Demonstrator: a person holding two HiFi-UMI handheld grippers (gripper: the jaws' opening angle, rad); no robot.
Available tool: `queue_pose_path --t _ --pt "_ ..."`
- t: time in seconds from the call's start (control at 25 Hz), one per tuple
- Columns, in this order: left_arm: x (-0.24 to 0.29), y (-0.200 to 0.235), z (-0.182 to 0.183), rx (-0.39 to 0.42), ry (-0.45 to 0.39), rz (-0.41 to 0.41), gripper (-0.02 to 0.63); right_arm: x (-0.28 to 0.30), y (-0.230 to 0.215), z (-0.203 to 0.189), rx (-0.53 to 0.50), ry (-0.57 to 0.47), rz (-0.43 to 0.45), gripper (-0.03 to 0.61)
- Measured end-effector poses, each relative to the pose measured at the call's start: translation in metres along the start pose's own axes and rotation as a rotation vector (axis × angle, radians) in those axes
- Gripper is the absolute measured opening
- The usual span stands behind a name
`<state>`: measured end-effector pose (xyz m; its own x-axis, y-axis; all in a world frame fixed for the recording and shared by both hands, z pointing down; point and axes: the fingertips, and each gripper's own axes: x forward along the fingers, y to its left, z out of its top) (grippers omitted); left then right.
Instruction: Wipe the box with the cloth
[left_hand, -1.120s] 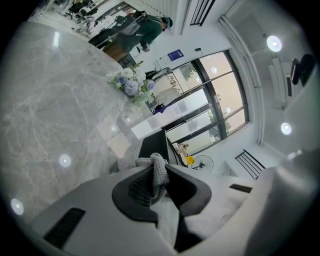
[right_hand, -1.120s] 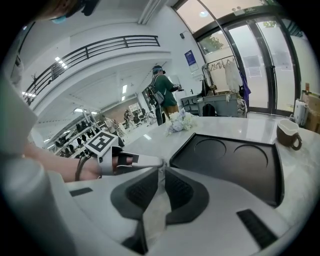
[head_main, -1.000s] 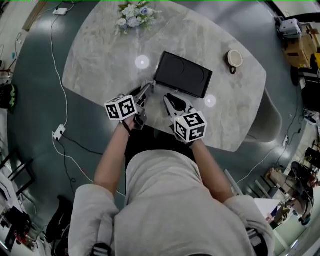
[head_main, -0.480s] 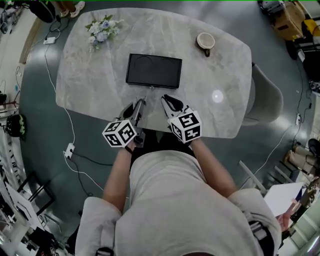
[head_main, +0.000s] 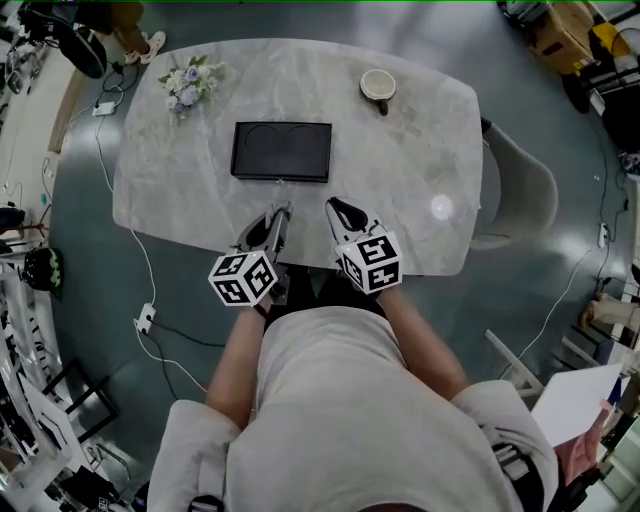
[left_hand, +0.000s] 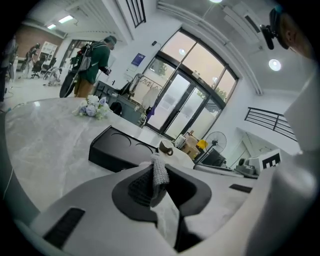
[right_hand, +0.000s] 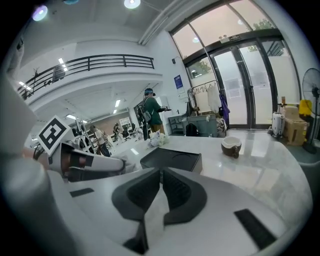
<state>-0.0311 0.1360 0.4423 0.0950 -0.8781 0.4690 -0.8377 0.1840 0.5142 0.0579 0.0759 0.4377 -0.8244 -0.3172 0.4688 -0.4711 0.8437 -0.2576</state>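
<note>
Head view has the black box (head_main: 281, 151) upper middle on the table (head_main: 420, 180), apart from the left gripper (head_main: 278, 215), which pinches a bit of the cloth (left_hand: 159, 170), likely soft and light, and the right gripper (head_main: 334, 207), closed on nothing.

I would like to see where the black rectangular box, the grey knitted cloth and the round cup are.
black rectangular box (head_main: 281, 151), head view, middle of its top
grey knitted cloth (left_hand: 158, 172), left gripper view, its upright strip
round cup (head_main: 378, 85), head view, its open mouth

Box (head_main: 281, 151) on table (head_main: 400, 180), flowers (head_main: 188, 82) behind it to left, cup (head_main: 378, 86) behind to right
</note>
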Motion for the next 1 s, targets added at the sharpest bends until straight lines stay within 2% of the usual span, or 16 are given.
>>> queue_pose_path --t 0.16,0.4,0.72,0.92,1.0 --pt "-0.015 -0.022 0.007 0.044 -0.051 0.033 0.060 -0.023 -0.001 0.010 -0.024 -0.058 -0.009 0.037" --pt "-0.038 -0.052 0.038 0.106 -0.180 0.088 0.061 -0.051 0.004 0.037 -0.083 -0.162 -0.031 0.032" --pt "-0.069 -0.092 0.073 0.293 -0.278 0.082 0.061 -0.085 0.024 0.083 -0.156 -0.280 -0.070 0.031" --pt "-0.090 -0.104 0.102 0.418 -0.320 0.093 0.060 -0.107 0.031 0.121 -0.177 -0.368 -0.146 0.031" --pt "-0.098 -0.102 0.118 0.442 -0.344 0.101 0.060 -0.110 0.036 0.138 -0.213 -0.395 -0.172 0.031"
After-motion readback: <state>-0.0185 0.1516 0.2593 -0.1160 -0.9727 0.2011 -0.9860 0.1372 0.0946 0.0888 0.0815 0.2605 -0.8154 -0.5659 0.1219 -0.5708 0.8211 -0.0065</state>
